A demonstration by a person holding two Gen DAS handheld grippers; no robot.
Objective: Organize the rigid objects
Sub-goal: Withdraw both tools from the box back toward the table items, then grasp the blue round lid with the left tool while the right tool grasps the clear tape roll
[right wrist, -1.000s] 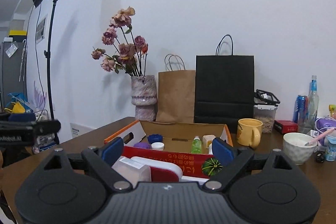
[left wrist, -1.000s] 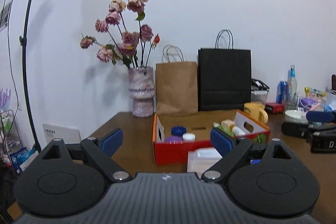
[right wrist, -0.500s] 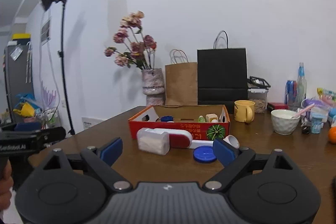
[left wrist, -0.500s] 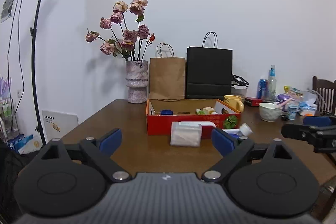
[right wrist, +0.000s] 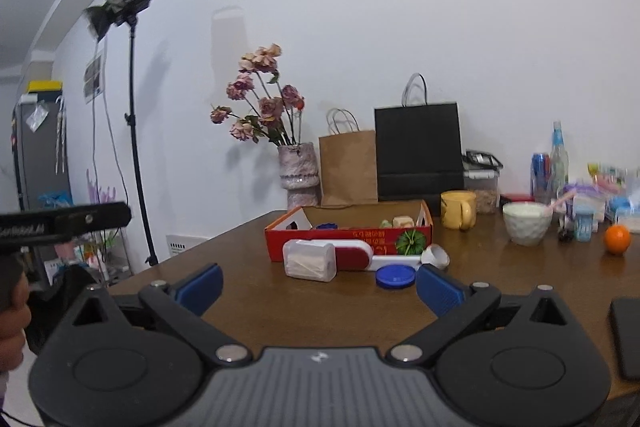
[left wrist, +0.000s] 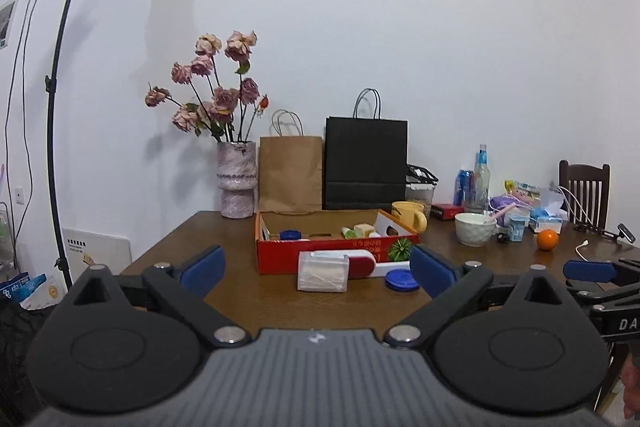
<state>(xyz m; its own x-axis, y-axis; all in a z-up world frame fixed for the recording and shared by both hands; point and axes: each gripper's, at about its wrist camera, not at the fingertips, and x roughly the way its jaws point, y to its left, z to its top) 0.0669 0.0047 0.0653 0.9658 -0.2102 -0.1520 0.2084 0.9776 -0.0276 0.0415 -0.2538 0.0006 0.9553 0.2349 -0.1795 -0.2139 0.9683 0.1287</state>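
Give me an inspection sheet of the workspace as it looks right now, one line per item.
Surface: brown wooden table, dry.
Job's things: red box holding small items; clear container, red-and-white case and blue lid lie in front of it.
Clutter: yellow mug, white bowl, orange, bottles, paper bags, flower vase.
Grippers: left tongs and right tongs open, just widened, nothing between them.
Cables: white cable at the table's right end.
Surroundings: light stand, wooden chair.

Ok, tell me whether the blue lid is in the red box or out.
Out: the blue lid lies flat on the table in front of the red box.
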